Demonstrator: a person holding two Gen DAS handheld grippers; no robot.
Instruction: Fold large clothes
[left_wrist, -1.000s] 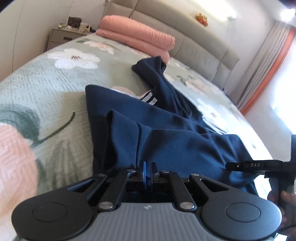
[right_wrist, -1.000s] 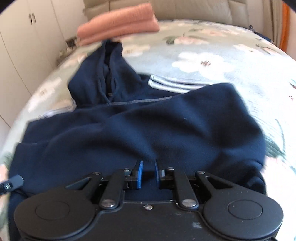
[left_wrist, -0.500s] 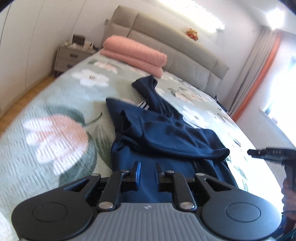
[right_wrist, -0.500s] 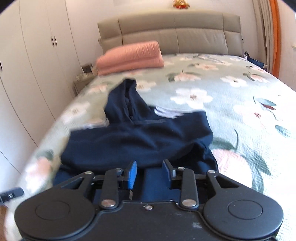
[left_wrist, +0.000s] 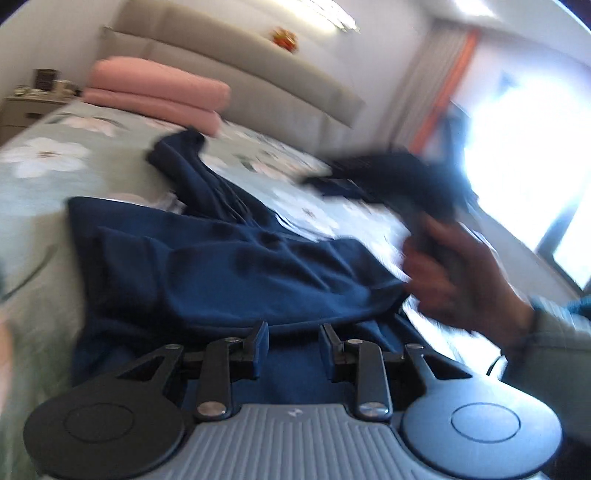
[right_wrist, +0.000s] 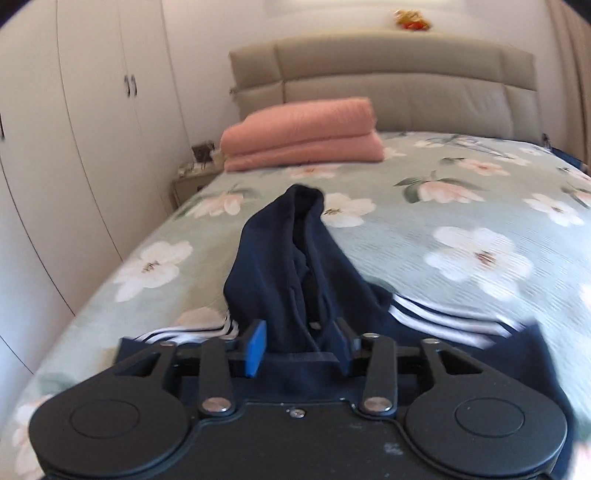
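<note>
Nearest, both grippers tilt down over the hoodie. The left gripper has its jaws partly apart and opening, with nothing pinched between them; the hoodie lies just beyond and beneath its fingertips. The right gripper is opening wider, also gripping nothing, with the base of the hood showing in the gap between its fingers. In the left wrist view the right hand, blurred, wraps round its gripper's handle over the hoodie's right edge, a pale sleeve at its wrist.

The hoodie is dark navy, spread on the bed with its body folded over in loose creases. White stripes show on either side of the hood, which points away from the grippers toward the headboard.

Beyond the hoodie, a folded pink blanket sits on the flowered cover against the headboard. Left of the hoodie stand a nightstand and white wardrobe doors.
</note>
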